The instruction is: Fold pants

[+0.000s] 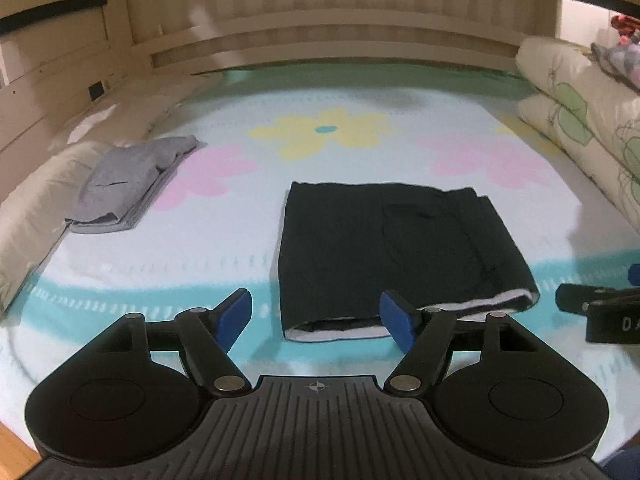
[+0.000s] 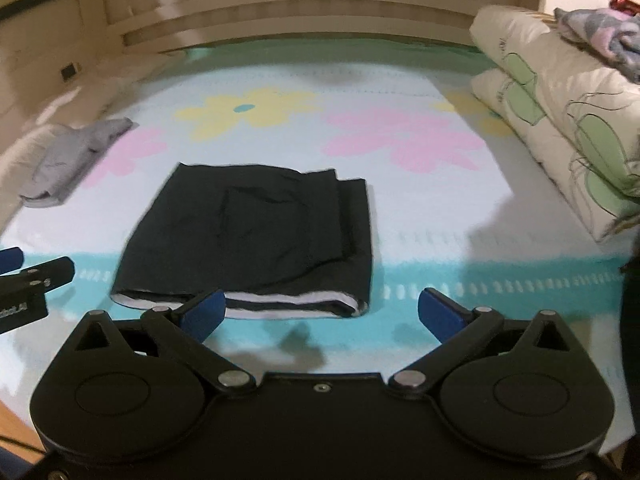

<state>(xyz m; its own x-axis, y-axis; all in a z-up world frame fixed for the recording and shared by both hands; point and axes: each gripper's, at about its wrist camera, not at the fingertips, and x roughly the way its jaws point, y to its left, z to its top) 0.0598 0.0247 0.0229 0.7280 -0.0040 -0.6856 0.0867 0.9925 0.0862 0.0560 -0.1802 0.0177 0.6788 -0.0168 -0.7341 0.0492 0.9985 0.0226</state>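
Fingers of both my grippers stood spread wide and empty, just short of the pants' white-lined near edge. My left gripper point(image 1: 316, 316) faced the left part of that edge; my right gripper point(image 2: 320, 312) sat off its right corner, about equally near. The black pants point(image 1: 396, 248) lay folded flat on the bed point(image 1: 200, 240), long axis running away from me. Beyond, left of the pants, lay a gray garment point(image 1: 128, 184).

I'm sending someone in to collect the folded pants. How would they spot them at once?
Look at the bed with the flowered sheet. Near its front edge, on the teal band, lie the black pants, folded into a flat rectangle. Unlike the grey garment by the left pillow, they are black with a white stripe along the near edge.
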